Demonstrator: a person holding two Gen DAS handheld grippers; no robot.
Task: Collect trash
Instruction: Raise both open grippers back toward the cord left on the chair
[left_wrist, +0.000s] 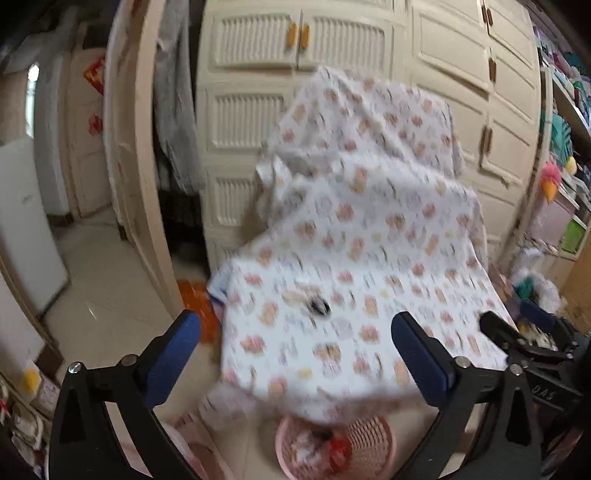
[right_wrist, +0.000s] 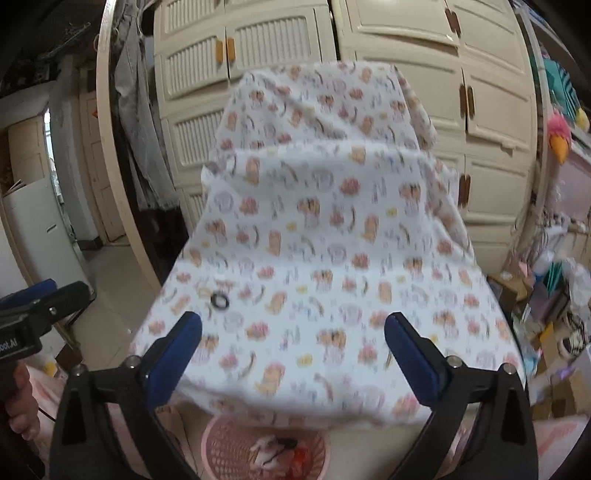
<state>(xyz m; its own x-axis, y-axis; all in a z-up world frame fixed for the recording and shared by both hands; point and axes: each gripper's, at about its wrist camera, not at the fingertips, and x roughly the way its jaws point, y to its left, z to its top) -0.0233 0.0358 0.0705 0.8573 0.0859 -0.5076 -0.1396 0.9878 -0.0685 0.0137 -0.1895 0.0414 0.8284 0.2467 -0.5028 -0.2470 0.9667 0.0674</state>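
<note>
A small dark ring-shaped object (left_wrist: 320, 306) lies on the patterned cloth (left_wrist: 369, 258) that covers a raised surface; it also shows in the right wrist view (right_wrist: 220, 301). A pink slatted waste basket (left_wrist: 369, 439) with white and red scraps inside stands on the floor below the cloth's front edge, also in the right wrist view (right_wrist: 229, 439). My left gripper (left_wrist: 295, 328) is open and empty, in front of the cloth. My right gripper (right_wrist: 293, 328) is open and empty, over the cloth's front edge. The right gripper appears in the left wrist view (left_wrist: 517, 321), the left one in the right wrist view (right_wrist: 48, 295).
Cream wardrobe doors (left_wrist: 258, 110) stand behind the covered surface. An open door and tiled floor (left_wrist: 99, 288) lie to the left. Cluttered shelves and boxes (right_wrist: 554, 314) fill the right side. An orange item (left_wrist: 195, 299) lies on the floor by the cloth's left corner.
</note>
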